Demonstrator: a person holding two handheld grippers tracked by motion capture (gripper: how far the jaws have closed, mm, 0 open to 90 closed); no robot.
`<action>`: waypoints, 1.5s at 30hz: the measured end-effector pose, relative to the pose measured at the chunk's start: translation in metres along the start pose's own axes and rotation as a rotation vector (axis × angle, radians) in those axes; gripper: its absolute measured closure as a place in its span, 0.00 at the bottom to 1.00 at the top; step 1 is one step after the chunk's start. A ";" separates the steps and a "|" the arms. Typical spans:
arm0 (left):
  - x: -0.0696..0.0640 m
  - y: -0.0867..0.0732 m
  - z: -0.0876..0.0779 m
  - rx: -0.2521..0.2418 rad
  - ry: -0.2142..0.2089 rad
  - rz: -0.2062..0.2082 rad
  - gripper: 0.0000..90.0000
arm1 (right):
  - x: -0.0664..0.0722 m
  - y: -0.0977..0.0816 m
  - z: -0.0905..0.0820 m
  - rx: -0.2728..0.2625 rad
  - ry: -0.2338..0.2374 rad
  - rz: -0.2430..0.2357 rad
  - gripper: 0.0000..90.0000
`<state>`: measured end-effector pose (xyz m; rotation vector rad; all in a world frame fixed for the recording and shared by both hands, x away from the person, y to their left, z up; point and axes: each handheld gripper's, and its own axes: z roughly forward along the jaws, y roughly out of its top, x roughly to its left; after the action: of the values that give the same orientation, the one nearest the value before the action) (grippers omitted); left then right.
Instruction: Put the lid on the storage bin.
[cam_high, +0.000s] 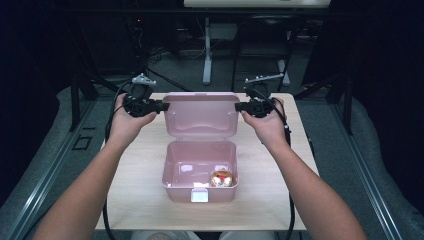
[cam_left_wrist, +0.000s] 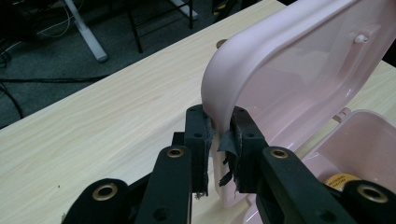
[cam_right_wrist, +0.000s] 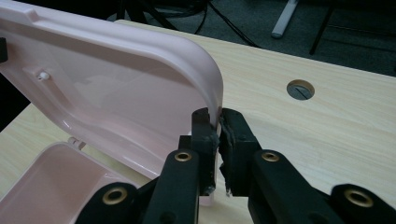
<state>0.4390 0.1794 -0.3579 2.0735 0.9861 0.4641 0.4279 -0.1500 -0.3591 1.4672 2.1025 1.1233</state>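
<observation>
A pink plastic box (cam_high: 172, 172) sits open on the wooden table, its lid (cam_high: 201, 114) standing upright behind it. Inside, at the front right, lies a round gold-foil object (cam_high: 221, 178). My left gripper (cam_high: 161, 106) is shut on the lid's left edge; in the left gripper view its pads (cam_left_wrist: 204, 135) pinch the pink rim (cam_left_wrist: 219, 84). My right gripper (cam_high: 240, 106) is shut on the lid's right edge, and the right gripper view shows the rim (cam_right_wrist: 212, 79) pressed between the pads (cam_right_wrist: 204, 133). Part of the gold object (cam_left_wrist: 340, 181) peeks from the box.
The light wooden table (cam_high: 140, 190) has bare surface on both sides of the box. A round cable hole (cam_right_wrist: 300, 89) lies in the tabletop near its far edge. Dark floor, desk legs (cam_high: 207, 60) and cables lie beyond the table. A white latch (cam_high: 199, 195) is on the box front.
</observation>
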 end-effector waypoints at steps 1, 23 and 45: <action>0.000 0.000 0.000 0.004 -0.001 -0.001 0.88 | 0.000 0.000 0.000 0.001 0.004 0.000 0.93; -0.003 -0.001 -0.003 0.002 -0.012 0.010 0.88 | 0.002 -0.007 -0.009 -0.007 0.022 -0.009 0.91; -0.008 -0.011 -0.016 -0.021 -0.041 0.013 0.86 | 0.007 -0.017 -0.017 -0.021 0.039 -0.034 0.90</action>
<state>0.4187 0.1851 -0.3558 2.0633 0.9407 0.4352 0.4029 -0.1530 -0.3597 1.4056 2.1275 1.1670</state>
